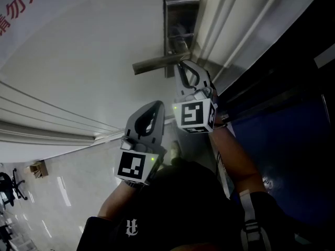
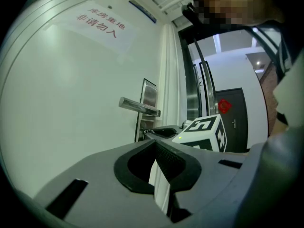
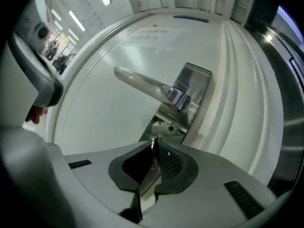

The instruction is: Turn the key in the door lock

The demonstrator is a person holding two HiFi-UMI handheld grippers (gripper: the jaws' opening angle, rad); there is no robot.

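While the left claw [image 1: 156, 104] hangs back shut and empty, the nearer right claw [image 1: 181, 64] pinches the small silver key [image 3: 152, 143], its shaft pointing straight ahead into the brushed-steel lock plate [image 3: 194, 87] just beneath the long lever handle [image 3: 140, 83], near the white door's [image 3: 95, 108] latch edge.

A paper notice [image 2: 101, 25] with red characters hangs in the upper left of the left gripper view. At the middle right of the same view, a dark door [image 2: 238, 112] carries a red ornament [image 2: 224, 106]. In the lower left of the head view, a black office chair [image 1: 11, 184] stands on a shiny pale floor [image 1: 63, 184].
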